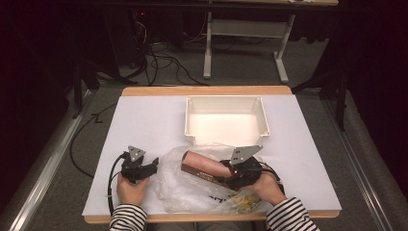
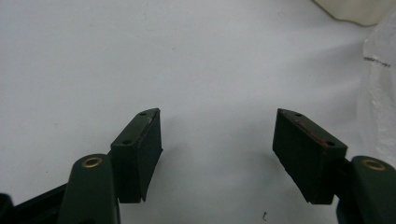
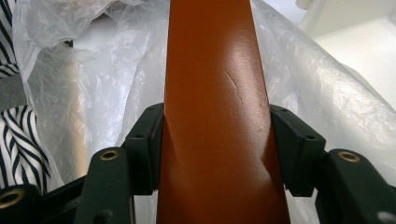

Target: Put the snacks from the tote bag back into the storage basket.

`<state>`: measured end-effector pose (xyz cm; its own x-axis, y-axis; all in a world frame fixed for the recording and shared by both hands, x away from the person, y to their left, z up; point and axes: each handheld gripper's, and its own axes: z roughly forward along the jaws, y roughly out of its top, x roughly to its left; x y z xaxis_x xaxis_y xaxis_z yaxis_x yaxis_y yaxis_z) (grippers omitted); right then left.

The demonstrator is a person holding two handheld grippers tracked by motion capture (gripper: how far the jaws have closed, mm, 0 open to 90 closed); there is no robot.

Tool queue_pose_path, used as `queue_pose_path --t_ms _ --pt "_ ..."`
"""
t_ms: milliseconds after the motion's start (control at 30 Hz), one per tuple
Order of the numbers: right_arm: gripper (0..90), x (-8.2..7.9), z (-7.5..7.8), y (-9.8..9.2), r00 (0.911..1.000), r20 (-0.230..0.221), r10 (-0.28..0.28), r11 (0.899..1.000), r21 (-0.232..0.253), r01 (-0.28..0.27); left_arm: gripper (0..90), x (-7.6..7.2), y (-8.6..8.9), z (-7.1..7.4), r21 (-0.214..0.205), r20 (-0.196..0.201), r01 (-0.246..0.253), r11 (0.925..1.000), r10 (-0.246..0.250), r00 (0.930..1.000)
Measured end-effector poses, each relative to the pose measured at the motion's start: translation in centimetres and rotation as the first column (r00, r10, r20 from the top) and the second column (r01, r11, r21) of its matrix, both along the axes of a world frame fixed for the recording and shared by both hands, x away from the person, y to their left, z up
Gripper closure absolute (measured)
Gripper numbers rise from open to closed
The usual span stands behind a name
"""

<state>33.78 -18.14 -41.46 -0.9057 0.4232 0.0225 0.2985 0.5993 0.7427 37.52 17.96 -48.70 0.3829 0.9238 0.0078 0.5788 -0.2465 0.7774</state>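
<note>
Glossy brown box, long, flat-faced, clamped by right claw over crinkled plastic bag.

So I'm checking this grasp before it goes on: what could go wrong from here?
The right hand-held gripper clamps the brown box at one end only, so it may tip or slip. The plastic bag lies loose around the box and could drag along, since the left hand-held gripper is open over bare table.
</note>
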Motion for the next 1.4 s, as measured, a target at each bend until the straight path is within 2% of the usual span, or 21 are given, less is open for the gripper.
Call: queue_pose_path --t_ms 367,567,733,900,1400 --pt "42.8 0.1 1.1 -0.2 0.9999 0.002 -0.014 1.000 0.008 0.014 33.4 0.1 0.0 0.0 -0.003 -0.007 0.004 1.0000 -0.004 1.0000" --pt "42.8 0.5 2.0 -0.8 0.9993 -0.001 -0.037 0.999 0.039 0.037 33.5 0.0 0.0 0.0 0.000 -0.006 0.012 0.9999 -0.012 0.9999" --pt "42.8 0.7 2.5 -0.9 0.9990 -0.005 -0.046 0.998 0.043 0.046 34.0 0.0 0.0 0.0 -0.004 0.001 0.014 0.9999 -0.014 0.9999" --pt "42.8 1.1 3.2 -1.4 0.9967 -0.020 -0.079 0.994 0.068 0.080 34.2 -0.2 0.2 0.0 -0.027 0.017 0.007 0.9996 -0.006 0.9998" --pt "42.7 2.2 4.1 -2.3 0.9916 -0.030 -0.126 0.989 0.070 0.127 33.9 -0.3 0.5 0.1 -0.057 0.031 0.009 0.9984 -0.007 0.9995"
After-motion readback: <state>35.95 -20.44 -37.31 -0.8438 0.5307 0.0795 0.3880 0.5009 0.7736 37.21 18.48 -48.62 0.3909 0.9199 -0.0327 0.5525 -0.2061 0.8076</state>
